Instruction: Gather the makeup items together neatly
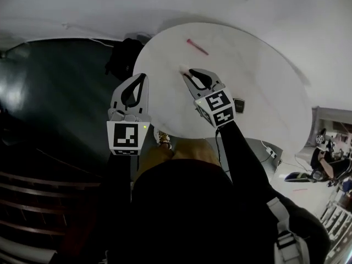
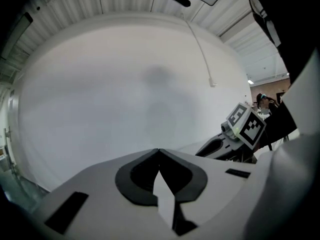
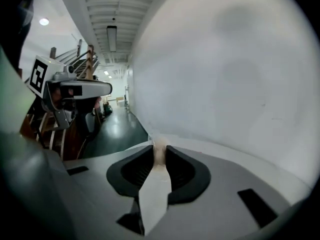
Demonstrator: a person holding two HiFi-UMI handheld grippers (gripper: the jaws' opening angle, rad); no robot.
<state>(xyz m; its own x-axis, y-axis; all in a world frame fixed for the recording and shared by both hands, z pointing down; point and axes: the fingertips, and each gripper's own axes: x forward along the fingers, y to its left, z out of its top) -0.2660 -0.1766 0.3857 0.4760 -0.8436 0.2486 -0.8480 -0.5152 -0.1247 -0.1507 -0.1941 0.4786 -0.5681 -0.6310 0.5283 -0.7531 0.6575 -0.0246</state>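
Observation:
On the round white table (image 1: 258, 76) a slim pink-red makeup stick (image 1: 197, 46) lies toward the far side. My right gripper (image 1: 185, 73) hangs over the table's near left part, shut on a small pale pink item (image 1: 182, 69). In the right gripper view that item (image 3: 160, 156) is pinched between the dark pads (image 3: 177, 171) of the right gripper (image 3: 160, 148). My left gripper (image 1: 144, 77) hovers at the table's left edge, and in its own view the left gripper (image 2: 159, 150) has its jaws closed tip to tip with nothing between them.
A small dark square object (image 1: 239, 105) lies on the table just right of the right gripper. A black bag or chair (image 1: 124, 56) stands against the table's far left rim. Dark floor (image 1: 60, 92) spreads to the left. Clutter sits at the far right (image 1: 324, 158).

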